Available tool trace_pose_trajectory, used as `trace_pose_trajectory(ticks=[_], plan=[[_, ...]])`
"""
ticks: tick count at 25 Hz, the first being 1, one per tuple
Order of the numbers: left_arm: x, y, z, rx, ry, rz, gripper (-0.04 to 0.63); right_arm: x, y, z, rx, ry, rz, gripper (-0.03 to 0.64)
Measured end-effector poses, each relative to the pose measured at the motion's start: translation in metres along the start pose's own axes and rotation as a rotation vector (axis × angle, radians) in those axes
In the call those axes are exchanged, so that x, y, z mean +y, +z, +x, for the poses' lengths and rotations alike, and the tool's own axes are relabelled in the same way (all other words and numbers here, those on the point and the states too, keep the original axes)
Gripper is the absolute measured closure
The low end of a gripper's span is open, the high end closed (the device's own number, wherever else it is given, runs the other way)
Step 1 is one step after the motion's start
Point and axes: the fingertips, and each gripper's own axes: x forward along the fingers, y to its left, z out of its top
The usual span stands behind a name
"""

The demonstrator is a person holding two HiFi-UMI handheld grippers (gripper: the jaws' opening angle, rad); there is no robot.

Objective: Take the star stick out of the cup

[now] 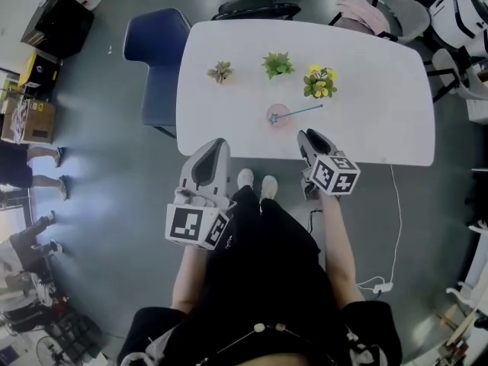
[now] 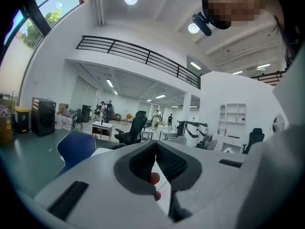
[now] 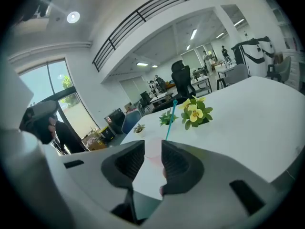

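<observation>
Right fingers (image 3: 177,163) stand a narrow way apart with nothing between the pads. The pink cup (image 3: 152,149) shows through the gap, farther off on the tabletop (image 3: 248,118). Left fingers (image 2: 143,163) meet at the tips and grip nothing (a reddish bit shows low behind them; can't tell what).

Stick (image 1: 301,112) sits in the cup, star end down at the rim by the look of it, shaft leaning out toward the far right. Seen along the right fingers, it rises from the cup tilted slightly right, its top beside the yellow flowers (image 3: 195,112).

Right gripper (image 1: 307,137) hangs over the tabletop's near edge, with the cup just far-left of its tips. Left gripper (image 1: 217,143) is off the near left corner, farther from the cup.

Judgement: the right gripper is the nearer one. The free shaft lies ahead of it, above the cup, so a grasp would close across the shaft and draw out along the lean. The cup looks light and may tip or drag.
</observation>
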Motion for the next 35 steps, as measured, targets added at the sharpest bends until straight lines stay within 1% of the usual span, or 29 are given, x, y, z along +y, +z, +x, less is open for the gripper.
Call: trace_pose_trajectory(ticks=[3,6,12,17,23,32,35], plan=[[0.009,0.006,0.013,0.005,-0.005,0.015,0.589,-0.018,-0.012,0.033,0.066,-0.056,0.004,0.505],[0.020,0.014,0.024,0.003,0.000,0.024,0.589,-0.028,-0.012,0.054,0.078,-0.095,0.024,0.503],[0.042,0.014,0.035,0.019,0.027,0.015,0.589,-0.034,-0.013,0.077,0.107,-0.111,0.046,0.500],[0.049,0.012,0.044,0.026,0.031,0.010,0.589,-0.039,-0.008,0.084,0.102,-0.127,0.060,0.513],[0.053,0.015,0.047,0.024,0.025,0.010,0.589,-0.038,0.000,0.079,0.073,-0.169,0.030,0.586],[0.056,0.017,0.049,0.015,0.019,0.006,0.589,-0.023,0.020,0.072,0.026,-0.162,-0.045,0.595],[0.056,0.017,0.049,0.014,0.012,0.008,0.589,-0.014,0.032,0.064,0.001,-0.153,-0.088,0.595]])
